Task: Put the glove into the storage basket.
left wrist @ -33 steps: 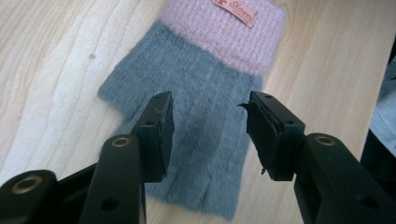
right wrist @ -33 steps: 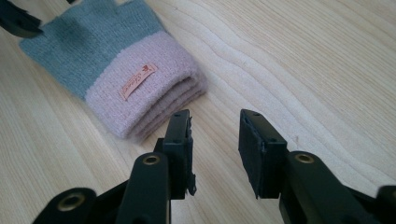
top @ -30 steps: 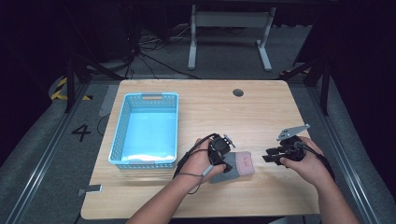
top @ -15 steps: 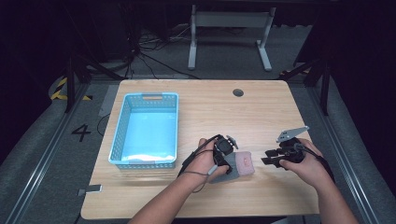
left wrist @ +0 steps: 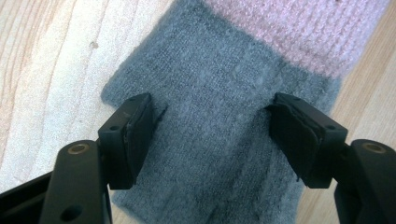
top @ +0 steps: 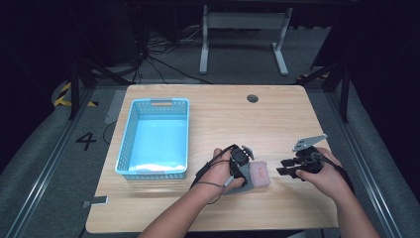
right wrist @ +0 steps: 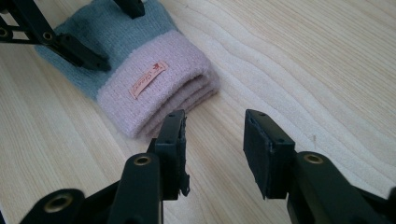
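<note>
While my left gripper (top: 246,163) hangs over the folded knit glove (top: 257,174), its jaws just spread and pressing nothing, I judge a release done. Glove lies near the counter (top: 223,114) front edge, pink cuff toward three o'clock. Right gripper (top: 283,166) jaws open, empty. Basket (top: 130,144) next, I'd guess.

Bright, evenly lit tabletop amid dark surroundings; soft, slightly blurred frames.

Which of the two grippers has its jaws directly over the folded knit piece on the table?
The left gripper: its open jaws straddle the grey part of the knit piece. The right gripper is beside the pink cuff, over bare table.
</note>
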Tool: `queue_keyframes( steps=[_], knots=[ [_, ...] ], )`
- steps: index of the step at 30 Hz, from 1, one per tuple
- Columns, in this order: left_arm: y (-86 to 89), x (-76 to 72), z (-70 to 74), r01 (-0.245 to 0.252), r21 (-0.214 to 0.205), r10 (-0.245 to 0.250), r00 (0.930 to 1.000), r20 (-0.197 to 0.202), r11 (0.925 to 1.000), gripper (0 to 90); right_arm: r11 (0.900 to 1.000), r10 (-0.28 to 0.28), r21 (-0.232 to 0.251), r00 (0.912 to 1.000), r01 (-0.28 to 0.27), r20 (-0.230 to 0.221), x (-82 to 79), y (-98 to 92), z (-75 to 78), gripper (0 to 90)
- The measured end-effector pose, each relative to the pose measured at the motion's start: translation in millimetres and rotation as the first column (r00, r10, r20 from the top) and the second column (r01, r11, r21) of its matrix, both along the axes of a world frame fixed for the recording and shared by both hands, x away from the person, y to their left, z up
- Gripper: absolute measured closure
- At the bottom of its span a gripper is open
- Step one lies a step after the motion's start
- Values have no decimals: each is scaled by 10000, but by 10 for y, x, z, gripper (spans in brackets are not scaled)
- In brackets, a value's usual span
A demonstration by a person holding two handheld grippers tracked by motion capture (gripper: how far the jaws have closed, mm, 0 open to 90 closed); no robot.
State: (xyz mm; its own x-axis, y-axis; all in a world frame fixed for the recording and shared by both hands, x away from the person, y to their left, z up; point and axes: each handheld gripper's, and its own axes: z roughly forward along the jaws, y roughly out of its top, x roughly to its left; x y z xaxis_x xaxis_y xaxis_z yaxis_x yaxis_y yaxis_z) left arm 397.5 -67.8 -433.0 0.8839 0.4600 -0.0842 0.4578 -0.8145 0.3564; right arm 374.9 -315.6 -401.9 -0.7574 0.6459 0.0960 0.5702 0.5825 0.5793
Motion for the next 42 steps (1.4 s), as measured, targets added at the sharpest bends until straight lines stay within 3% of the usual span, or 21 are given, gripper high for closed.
queue_keyframes(
  steps=[8, 14, 17, 26, 28, 36, 42],
  knots=[
    [-27, -19, 15, -109, 160, 111, 9998, -155, 9998, 396, 10000, -29, 36, 10000, 29, 6, -5, -2, 7, 598],
    [-40, -40, 28, 102, -83, -106, 9984, -550, 9999, 622, 10000, -46, 61, 10000, 45, 84, -10, -9, 14, 596],
    [-27, -35, 27, 183, -204, -196, 9976, -664, 9996, 664, 10000, -50, 71, 9999, 49, 91, -10, -19, 17, 596],
    [-30, -70, 84, 324, -133, -331, 9980, -547, 9994, 708, 9999, -88, 107, 9999, 87, 121, 5, -43, 23, 598],
    [-14, -78, 116, 355, -306, -371, 9978, -554, 9989, 711, 9999, -85, 122, 9999, 84, 112, 11, -48, 27, 598],
    [102, -134, 367, 438, -578, -447, 9989, -152, 9974, 712, 9998, -12, 218, 9997, 6, 257, 69, -39, 64, 598],
    [264, -142, 563, 234, -850, -229, 9997, 72, 9961, 712, 9996, 129, 254, 9997, -134, 218, 119, 13, 74, 597]
  ],
)
